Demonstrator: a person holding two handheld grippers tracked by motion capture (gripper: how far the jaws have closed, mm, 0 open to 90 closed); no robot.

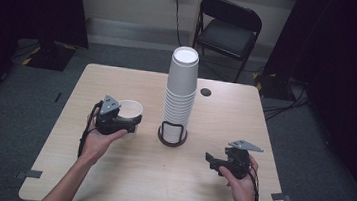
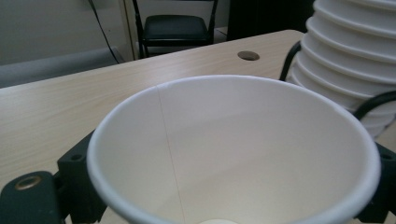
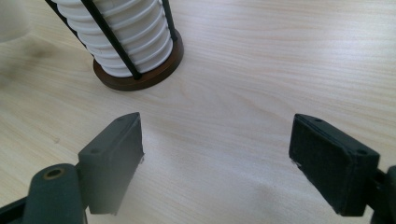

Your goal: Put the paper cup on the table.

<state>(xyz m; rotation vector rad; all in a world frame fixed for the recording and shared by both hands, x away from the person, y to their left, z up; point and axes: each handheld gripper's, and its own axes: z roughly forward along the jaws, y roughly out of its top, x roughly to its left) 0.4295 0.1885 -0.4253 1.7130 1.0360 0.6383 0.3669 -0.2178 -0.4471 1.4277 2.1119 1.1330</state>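
Cup in hand: single white paper cup [image 1: 130, 109], upright with its mouth open upward, left of the tabletop's middle and just beside the stack; in the left gripper view its rim and bare inside [image 2: 243, 154] sit between the two black jaws.
Left gripper [image 1: 125, 121]: jaws closed against the cup's sides, one on each flank, holding it; whether the cup's base rests on the tabletop or hangs just above it cannot be told.
Right gripper [image 1: 214, 163]: jaws spread wide with bare wood between them, holding nothing, near the right front part of the tabletop and apart from the stack.
Cup stack [image 1: 180, 90]: tall column of nested white cups, bottoms up, at the middle of the tabletop; ribbed rims show in the right gripper view [image 3: 122, 37].
Holder [image 1: 172, 134]: round dark base with thin black wire uprights, carrying the stack.
Tabletop [image 1: 123, 175]: pale wood, with a small dark round hole [image 1: 205, 92] toward the far edge, right of the stack.
Progress, as judged: one cup stands apart from the stack and is under grip, so the handling of this cup is under way. Left to do: setting it at its place and letting go; the many cups on the holder look untouched.
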